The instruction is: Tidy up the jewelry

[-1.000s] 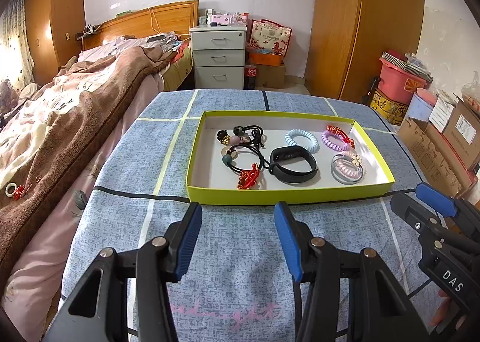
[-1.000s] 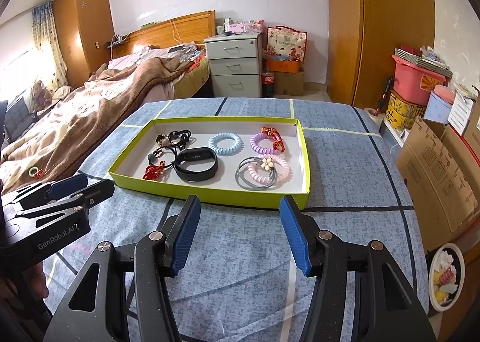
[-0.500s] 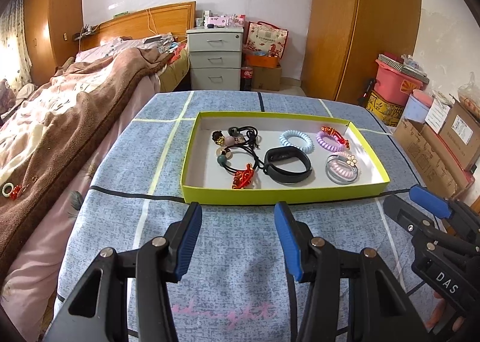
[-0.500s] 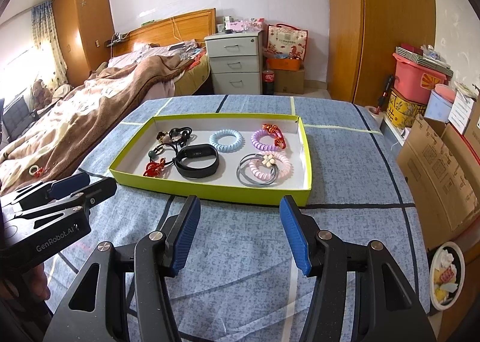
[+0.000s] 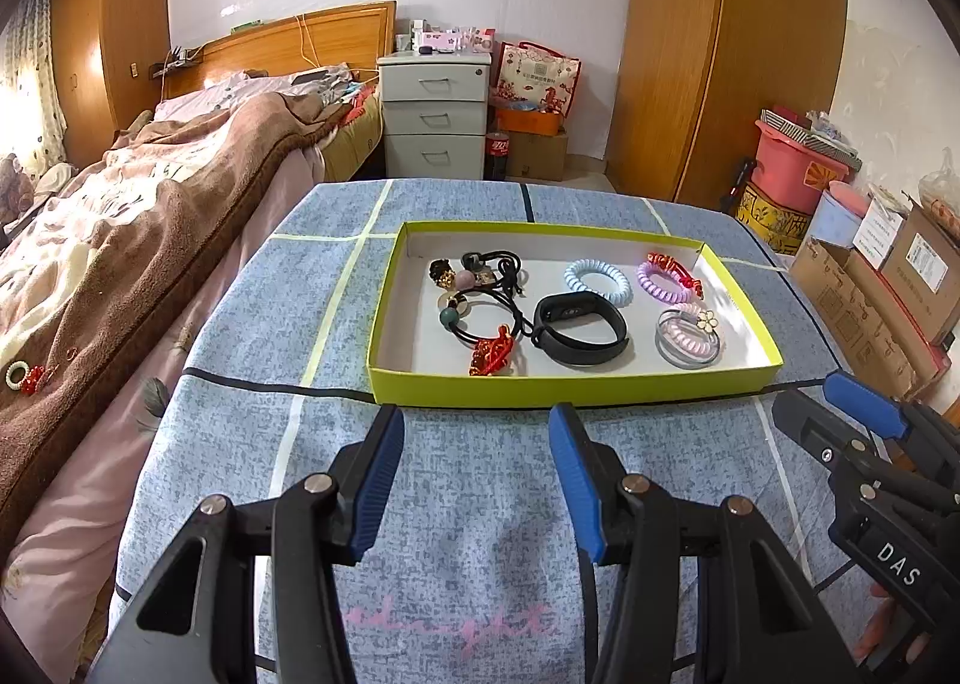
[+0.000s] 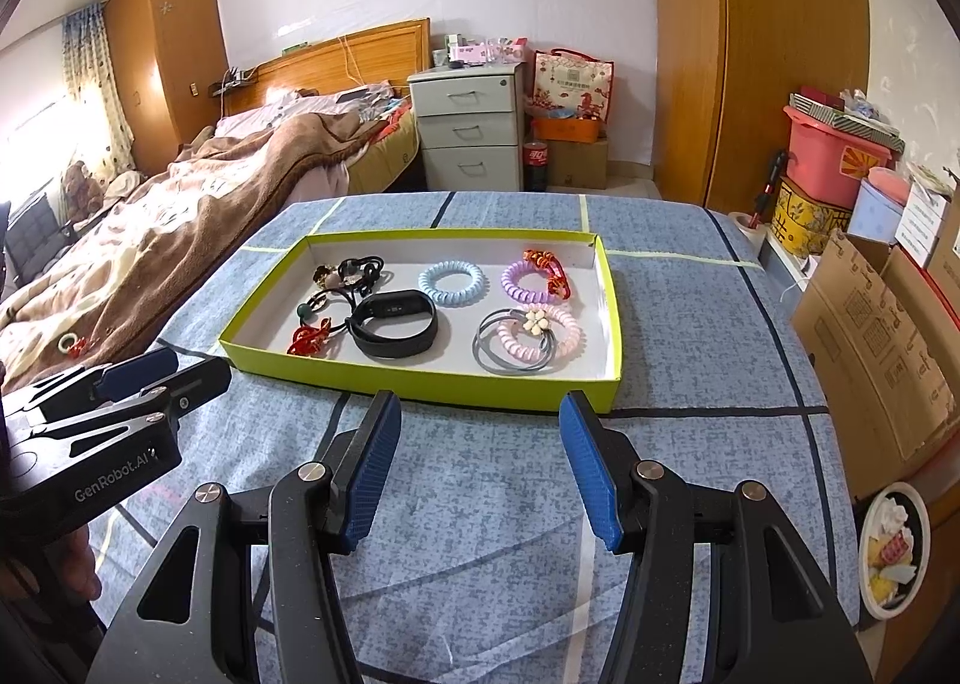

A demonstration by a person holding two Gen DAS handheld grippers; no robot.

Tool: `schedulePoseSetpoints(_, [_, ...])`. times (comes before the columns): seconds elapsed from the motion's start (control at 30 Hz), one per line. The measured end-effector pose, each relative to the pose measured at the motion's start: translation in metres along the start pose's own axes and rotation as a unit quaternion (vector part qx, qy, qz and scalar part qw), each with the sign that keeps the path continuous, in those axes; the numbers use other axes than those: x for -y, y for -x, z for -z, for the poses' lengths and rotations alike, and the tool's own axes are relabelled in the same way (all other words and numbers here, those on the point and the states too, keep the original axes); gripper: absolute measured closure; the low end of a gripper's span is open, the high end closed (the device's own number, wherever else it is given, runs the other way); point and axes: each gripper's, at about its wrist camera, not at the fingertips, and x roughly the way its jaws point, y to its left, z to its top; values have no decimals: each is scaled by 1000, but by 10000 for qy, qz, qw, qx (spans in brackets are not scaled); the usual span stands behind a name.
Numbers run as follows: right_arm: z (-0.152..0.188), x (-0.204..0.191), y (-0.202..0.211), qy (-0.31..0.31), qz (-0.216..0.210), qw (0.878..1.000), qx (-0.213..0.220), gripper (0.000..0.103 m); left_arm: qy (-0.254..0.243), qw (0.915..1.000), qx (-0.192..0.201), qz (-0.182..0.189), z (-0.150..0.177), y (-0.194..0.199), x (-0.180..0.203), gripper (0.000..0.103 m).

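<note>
A yellow-green tray [image 5: 558,389] [image 6: 420,378] lies on the blue checked cloth. In it are a black wristband [image 5: 581,327] [image 6: 393,323], a light-blue spiral tie [image 5: 597,281] [image 6: 451,282], a purple spiral tie with a red charm [image 5: 666,277] [image 6: 533,281], a pink spiral tie with a flower on grey rings [image 5: 689,336] [image 6: 528,336], and black ties with beads and a red charm [image 5: 480,300] [image 6: 336,294]. My left gripper [image 5: 477,474] and right gripper [image 6: 480,468] are open and empty, both short of the tray's near wall.
A bed with a brown blanket [image 5: 120,240] runs along the left. A white-and-red tie [image 5: 24,375] lies on the blanket. A grey drawer unit [image 5: 435,114] stands behind. Cardboard boxes [image 6: 876,336] and a pink bin [image 5: 798,168] are on the right.
Both grippers have drawn back slightly from the tray and stayed open. The jewelry in the tray has not moved.
</note>
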Motion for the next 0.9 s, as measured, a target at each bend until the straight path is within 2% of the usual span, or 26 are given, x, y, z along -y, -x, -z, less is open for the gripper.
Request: schedulePoseSetpoints(0.9, [1,-2,-2,-2,-19,10000,-19,47,28,10000,-25,8,0,-1,0,51])
